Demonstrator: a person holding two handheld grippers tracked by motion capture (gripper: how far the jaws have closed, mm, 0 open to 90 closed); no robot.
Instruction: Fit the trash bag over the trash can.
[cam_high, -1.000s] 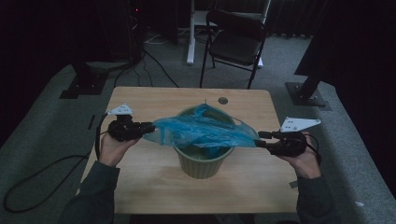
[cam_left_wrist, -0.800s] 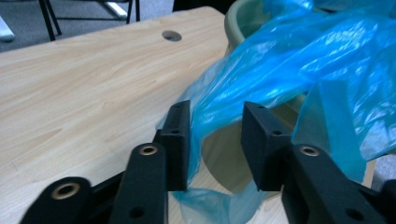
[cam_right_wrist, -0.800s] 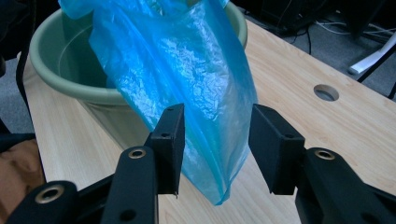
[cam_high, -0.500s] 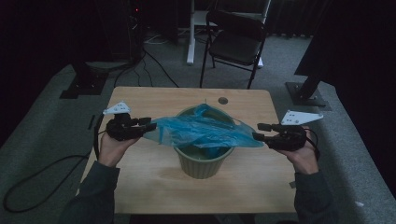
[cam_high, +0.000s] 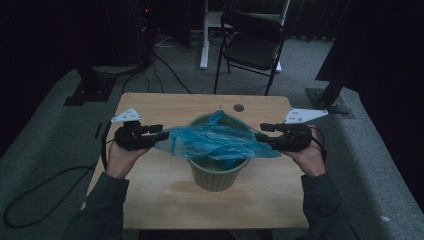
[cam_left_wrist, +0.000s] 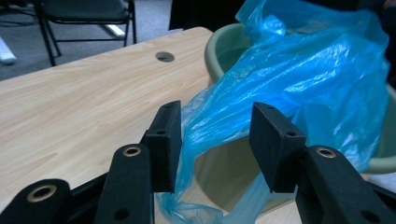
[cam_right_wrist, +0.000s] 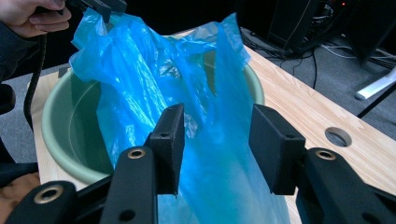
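Note:
A thin blue plastic bag (cam_high: 215, 140) lies spread across the mouth of a pale green bin (cam_high: 217, 175) at the middle of the wooden table (cam_high: 165, 105). My left gripper (cam_high: 161, 132) is at the bag's left edge, and my right gripper (cam_high: 262, 131) is at its right edge. In the left gripper view the jaws stand apart (cam_left_wrist: 215, 140), with a fold of the bag (cam_left_wrist: 289, 79) loose between them and the bin rim (cam_left_wrist: 215, 42) behind. In the right gripper view the gripper (cam_right_wrist: 215, 140) is likewise open around the bag (cam_right_wrist: 154, 70) over the bin (cam_right_wrist: 60, 140).
A black folding chair (cam_high: 252, 45) stands beyond the table's far edge. The tabletop has a round cable hole (cam_high: 238, 107) near that edge. Stand bases sit on the floor at left (cam_high: 90, 90) and right (cam_high: 330, 100), and a cable (cam_high: 35, 195) runs at left.
Both hands have shifted a little toward the table's far side, the right one also inward. The jaws of both grippers now stand apart around the bag's edges, and the bag sags slightly.

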